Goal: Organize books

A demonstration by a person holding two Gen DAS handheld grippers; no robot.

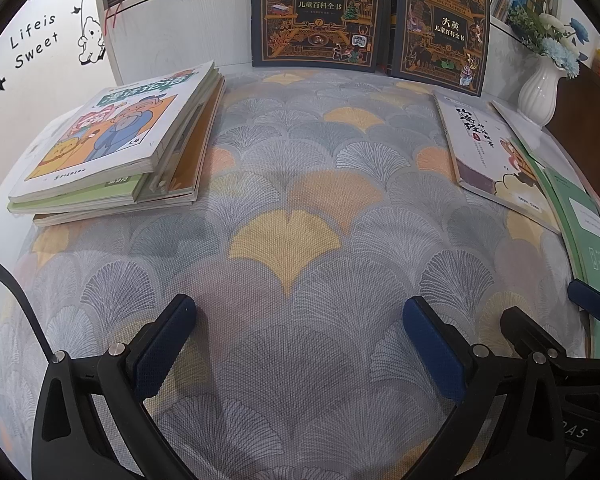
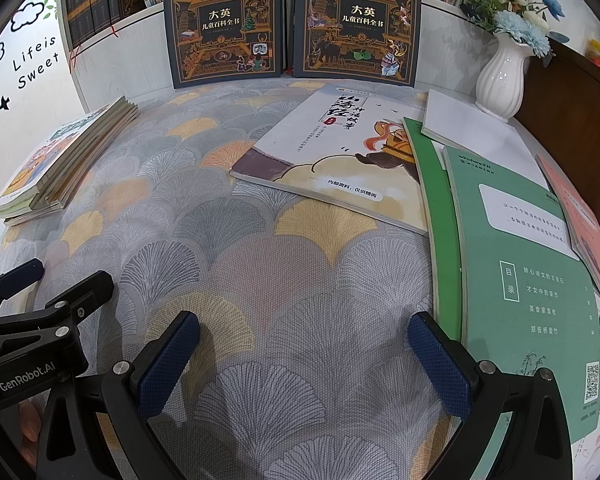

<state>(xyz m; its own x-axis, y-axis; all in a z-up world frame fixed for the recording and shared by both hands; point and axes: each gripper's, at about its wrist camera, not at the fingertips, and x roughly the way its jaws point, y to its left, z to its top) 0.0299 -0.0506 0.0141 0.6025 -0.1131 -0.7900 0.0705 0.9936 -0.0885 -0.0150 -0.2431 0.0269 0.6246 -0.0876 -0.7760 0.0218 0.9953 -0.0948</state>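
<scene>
A stack of several books (image 1: 116, 152) lies at the left of the patterned tablecloth, a cartoon cover on top; in the right wrist view the stack (image 2: 64, 164) is at far left. On the right lie loose books spread out: a white illustrated book (image 2: 340, 160) (image 1: 488, 156), green booklets (image 2: 520, 264) (image 1: 580, 216), a pink one (image 2: 584, 220) and a white one (image 2: 480, 136). My left gripper (image 1: 300, 340) stands open over bare cloth, holding nothing. My right gripper (image 2: 304, 356) is open too, its right finger beside the green booklet's edge.
Two dark encyclopedia volumes (image 1: 318, 12) (image 1: 440, 30) stand upright against the white bookshelf at the back. A white vase (image 2: 500, 76) with blue flowers stands back right beside a dark wooden cabinet (image 2: 572, 112). The cloth's middle (image 1: 292, 208) lies between stack and loose books.
</scene>
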